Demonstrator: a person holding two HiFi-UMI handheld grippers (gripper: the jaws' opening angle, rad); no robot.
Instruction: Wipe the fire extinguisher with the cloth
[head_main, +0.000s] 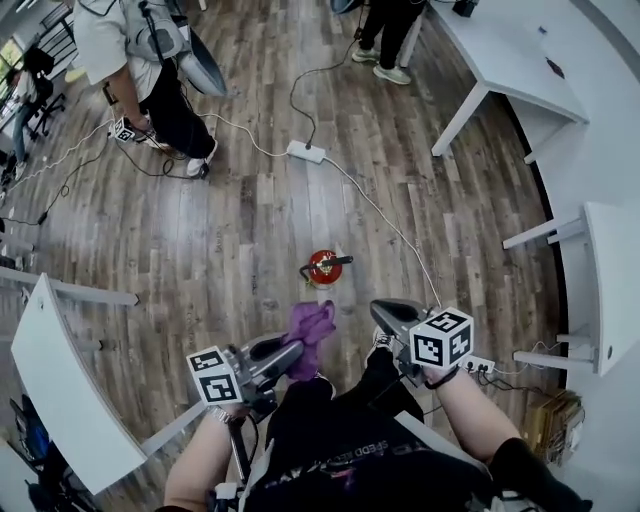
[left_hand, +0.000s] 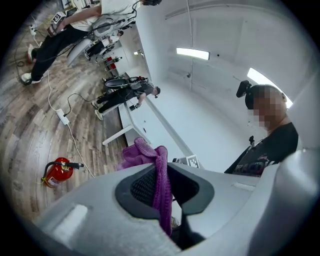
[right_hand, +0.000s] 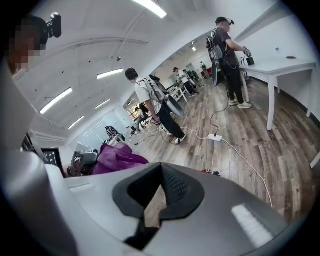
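Note:
A red fire extinguisher lies on the wooden floor, well below and ahead of both grippers; the left gripper view shows it small at the lower left. My left gripper is shut on a purple cloth, which hangs bunched from its tips. In the left gripper view the cloth runs down between the two pads. My right gripper is shut with nothing in it, to the right of the cloth. The right gripper view shows the cloth at the left and a sliver of the extinguisher.
A white power strip with its cable crosses the floor beyond the extinguisher. White tables stand at the upper right, right and lower left. One person stands at the upper left, another at the top.

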